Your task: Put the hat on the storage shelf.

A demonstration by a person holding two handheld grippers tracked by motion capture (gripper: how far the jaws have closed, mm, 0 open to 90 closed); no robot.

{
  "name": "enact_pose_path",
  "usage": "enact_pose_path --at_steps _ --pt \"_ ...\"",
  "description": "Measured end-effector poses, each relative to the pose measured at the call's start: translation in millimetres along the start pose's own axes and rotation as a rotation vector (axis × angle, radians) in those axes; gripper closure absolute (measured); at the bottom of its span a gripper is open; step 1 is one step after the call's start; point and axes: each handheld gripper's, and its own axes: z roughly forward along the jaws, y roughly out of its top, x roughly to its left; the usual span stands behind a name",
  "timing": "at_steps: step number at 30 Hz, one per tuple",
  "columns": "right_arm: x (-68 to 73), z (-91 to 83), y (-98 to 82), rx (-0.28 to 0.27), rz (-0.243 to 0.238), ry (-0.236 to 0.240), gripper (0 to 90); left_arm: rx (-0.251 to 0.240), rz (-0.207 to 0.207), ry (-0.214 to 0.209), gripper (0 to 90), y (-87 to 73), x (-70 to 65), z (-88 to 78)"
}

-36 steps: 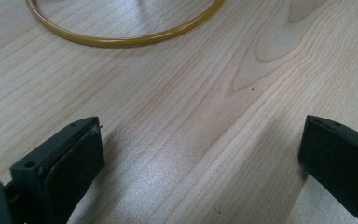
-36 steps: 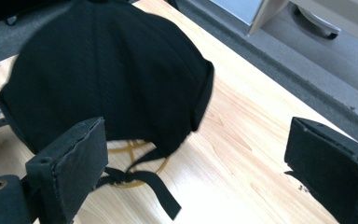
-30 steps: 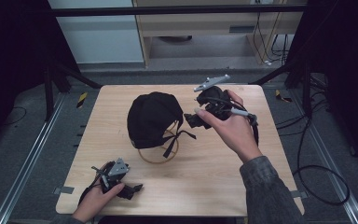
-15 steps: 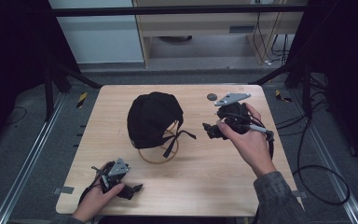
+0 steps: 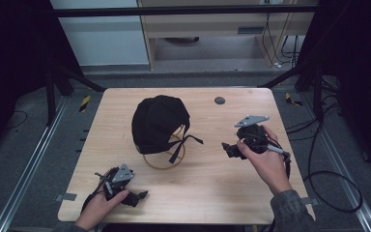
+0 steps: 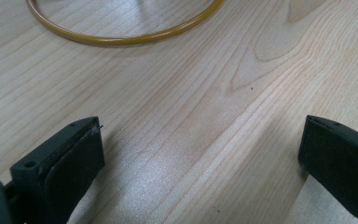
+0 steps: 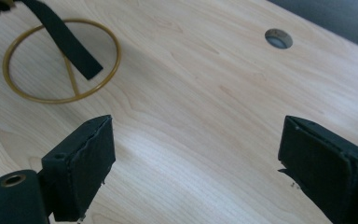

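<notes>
- Black cap (image 5: 159, 123): it sits over a wire stand at the middle of the table (image 5: 212, 193). The stand's yellow base ring (image 5: 164, 162) lies flat on the wood, and a loose strap (image 5: 178, 150) hangs down on the cap's right, across the ring.
- Right claw (image 5: 229, 149): you hold it to the right of the cap, well apart from it and pointing left toward it. Its jaws stand wide, though they have just been closing a little, and nothing lies between them. In the right gripper view they frame bare wood, with the ring (image 7: 42, 95) and the strap end (image 7: 65, 42) farther off.
- Left claw (image 5: 137, 197): it is low at the near left of the table, with jaws wide and empty. The ring's near arc (image 6: 121, 39) lies ahead of it.
- Step in hand, as judged: this looks like a pause between grips. The cap stands on its support and neither claw touches it.
- Next move, as judged: any further handling means carrying the right claw left to the cap's brim or the strap with the jaws kept wide. Close on cloth only, not on the wire.
- Caution: the stand looks light, so a sideways pull could drag or tip it. Your left claw is placed to steady the ring.
- Round hole (image 5: 219, 100): it is at the far side of the table and plays no part here.
</notes>
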Motion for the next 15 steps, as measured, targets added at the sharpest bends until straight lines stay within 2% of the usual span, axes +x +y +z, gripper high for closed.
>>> enact_pose_path --at_steps 6,15 --pt "-1.2 13.6 -24.4 0.001 0.0 0.008 11.1 0.0 0.0 0.0 0.0 0.0 0.0 0.0" --pt "-6.6 33.5 -56.1 0.024 0.053 0.002 11.1 0.0 -0.001 0.0 0.0 0.0 -0.1 0.0"
